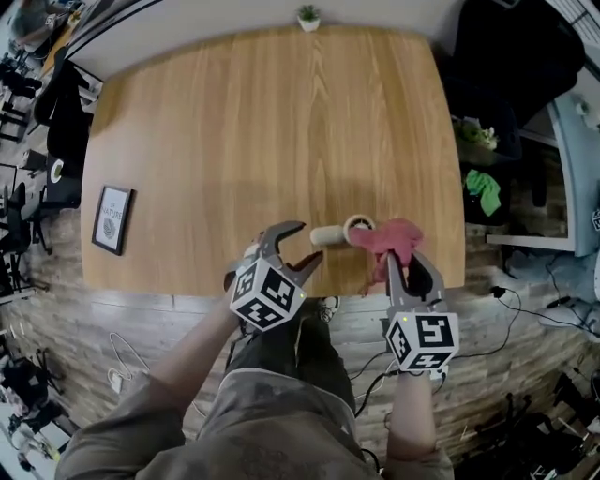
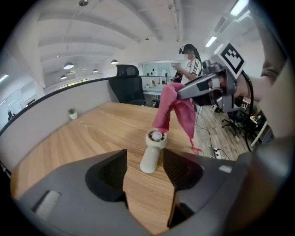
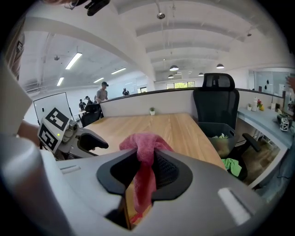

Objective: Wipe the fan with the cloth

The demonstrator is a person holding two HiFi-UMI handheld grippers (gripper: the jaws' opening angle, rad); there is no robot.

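Right gripper (image 3: pixel 146 177) clamps limp pink cloth (image 3: pixel 142 146), seemingly touching the small cream fan (image 2: pixel 151 154).

The cloth (image 1: pixel 394 236) hides one edge of the fan (image 1: pixel 330 234); print on the framed picture (image 1: pixel 112 218) is unreadably small.

So it's a light wood-grain table (image 1: pixel 262 122) with rounded corners. A small cream handheld fan (image 1: pixel 330 234) lies on its side near the front edge, a black framed picture (image 1: pixel 112 218) lies flat by the left edge, and a tiny potted plant (image 1: pixel 307 16) stands at the far edge.
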